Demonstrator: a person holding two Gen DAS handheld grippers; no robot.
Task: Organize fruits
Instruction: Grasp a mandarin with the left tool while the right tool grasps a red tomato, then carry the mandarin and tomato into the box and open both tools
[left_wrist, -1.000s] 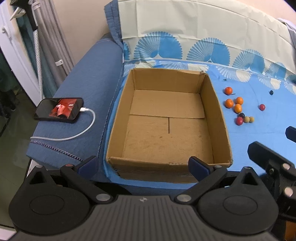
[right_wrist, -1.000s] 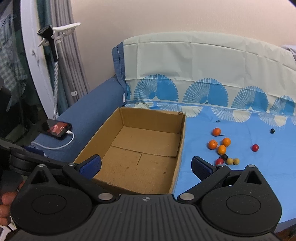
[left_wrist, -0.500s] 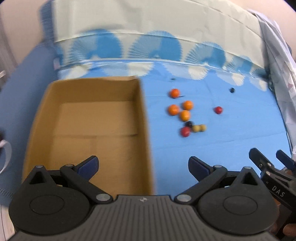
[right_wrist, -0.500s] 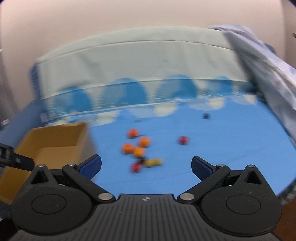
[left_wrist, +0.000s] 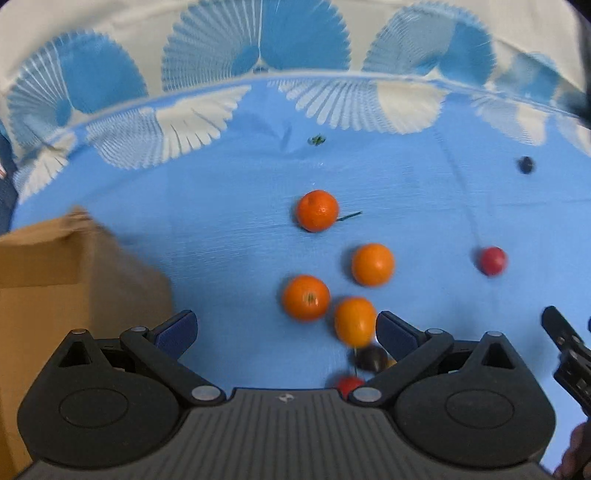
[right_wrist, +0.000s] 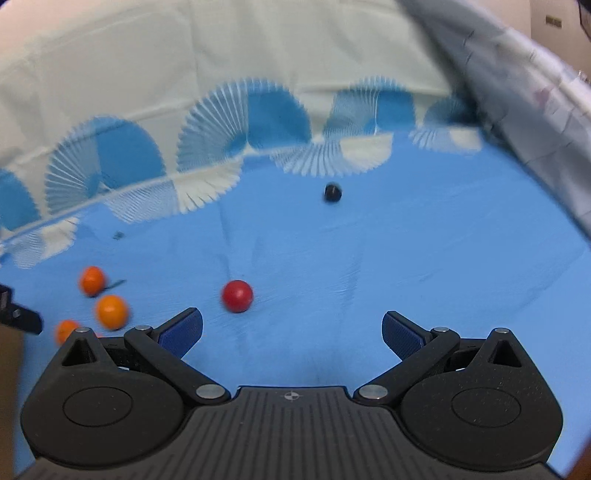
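Observation:
Several oranges (left_wrist: 306, 297) lie on the blue sheet (left_wrist: 221, 240) just ahead of my open left gripper (left_wrist: 286, 330); one orange (left_wrist: 354, 320) sits beside its right finger. A dark fruit (left_wrist: 371, 358) and a red fruit (left_wrist: 349, 384) lie under that finger. Another red fruit (left_wrist: 492, 260) lies farther right. The cardboard box (left_wrist: 55, 280) stands at the left. In the right wrist view, my open right gripper (right_wrist: 291, 330) hovers near the lone red fruit (right_wrist: 237, 296), with oranges (right_wrist: 112, 311) to the left and a dark fruit (right_wrist: 332, 192) farther off.
The patterned cloth back (right_wrist: 258, 92) rises behind the sheet. A grey fabric (right_wrist: 535, 92) hangs at the right edge. A green stem scrap (left_wrist: 317, 139) lies beyond the oranges. The right gripper's tip (left_wrist: 565, 343) shows at the left view's right edge.
Both grippers have swung right and forward, away from the box and phone, closing in on the fruits. The fruits now appear much larger and nearer.

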